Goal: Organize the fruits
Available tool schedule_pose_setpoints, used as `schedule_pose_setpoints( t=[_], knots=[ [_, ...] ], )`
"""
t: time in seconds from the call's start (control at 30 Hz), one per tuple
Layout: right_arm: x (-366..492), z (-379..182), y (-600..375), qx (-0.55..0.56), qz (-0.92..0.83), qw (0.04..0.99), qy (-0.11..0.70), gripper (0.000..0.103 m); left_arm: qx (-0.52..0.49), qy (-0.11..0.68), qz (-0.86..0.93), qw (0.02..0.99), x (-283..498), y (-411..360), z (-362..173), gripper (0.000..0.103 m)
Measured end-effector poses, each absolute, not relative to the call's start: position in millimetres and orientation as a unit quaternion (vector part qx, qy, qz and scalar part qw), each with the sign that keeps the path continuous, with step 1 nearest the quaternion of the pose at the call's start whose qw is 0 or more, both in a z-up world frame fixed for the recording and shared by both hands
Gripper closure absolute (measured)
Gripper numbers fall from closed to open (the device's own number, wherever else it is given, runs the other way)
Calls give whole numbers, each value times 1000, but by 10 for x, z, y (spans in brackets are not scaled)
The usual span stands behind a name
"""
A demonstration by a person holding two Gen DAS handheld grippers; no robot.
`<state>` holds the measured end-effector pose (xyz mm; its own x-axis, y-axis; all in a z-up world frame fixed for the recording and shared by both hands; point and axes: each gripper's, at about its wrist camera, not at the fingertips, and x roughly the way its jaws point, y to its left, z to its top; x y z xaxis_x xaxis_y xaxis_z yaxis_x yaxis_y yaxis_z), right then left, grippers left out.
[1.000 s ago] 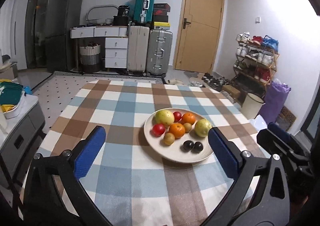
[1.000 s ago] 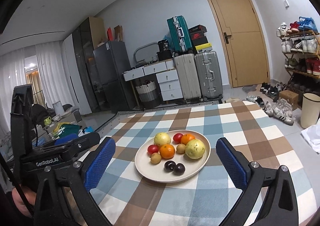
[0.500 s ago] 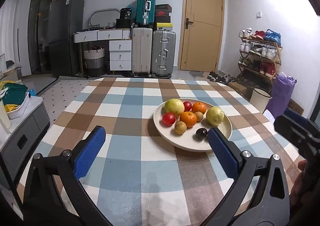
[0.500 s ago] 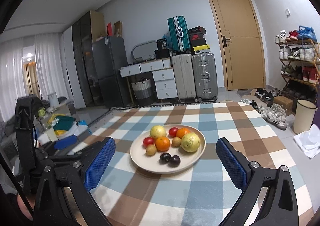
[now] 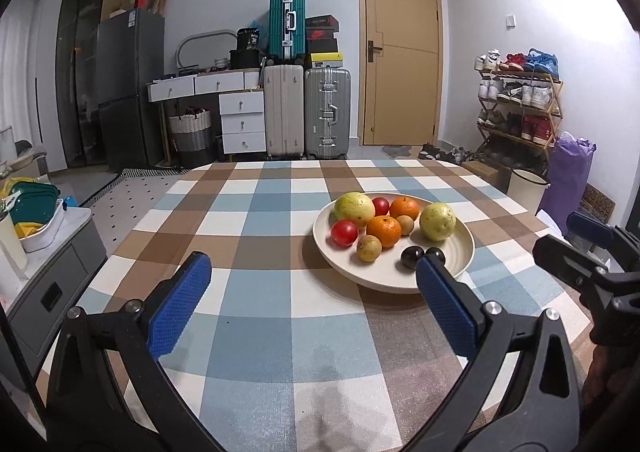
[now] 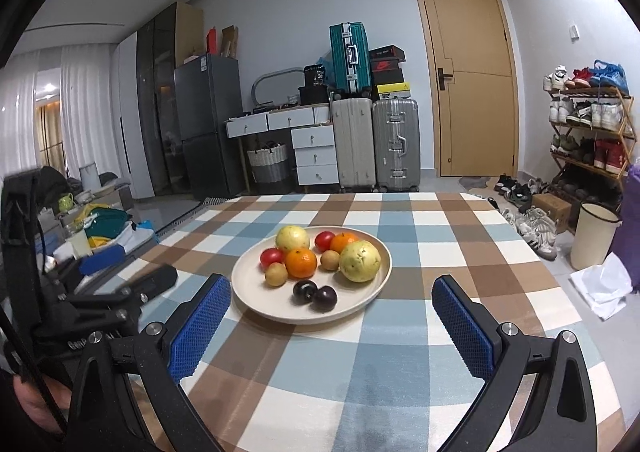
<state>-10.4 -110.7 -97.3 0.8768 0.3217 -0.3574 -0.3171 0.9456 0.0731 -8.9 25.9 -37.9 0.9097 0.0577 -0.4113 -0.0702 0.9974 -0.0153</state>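
1. Fruit sits gathered on one cream plate in the middle of the checked tablecloth: two yellow-green guavas, two oranges, two red tomatoes, two small brown fruits and two dark plums at the near rim.
2. Left gripper hangs released above the near cloth, left of the plate, its blue pads wide apart and holding nothing.
3. Right gripper is likewise spread and empty, just near of the plate.
4. Progress: no fruit lies loose on the table, which fits either a finished gathering or a mixed pile waiting to be sorted; the pictures do not settle which.
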Motion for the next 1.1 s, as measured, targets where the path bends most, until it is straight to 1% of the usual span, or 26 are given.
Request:
schedule_pose_setpoints(
  t=[0.2,0.4,0.5,1.1],
  knots=[
    [-80,-993,-1100,3,164,968,191,0,-9,196,29,980,-142,228,-361,1],
    [-234,-961,-970,-33,172,972,159,0,-6,189,32,981,-153,212,-348,1],
    [-270,-955,-972,-33,174,973,150,0,-9,191,33,981,-152,230,-342,1],
    [-261,-955,-968,-32,174,973,151,0,-8,182,36,983,-155,243,-336,1]
  ],
)
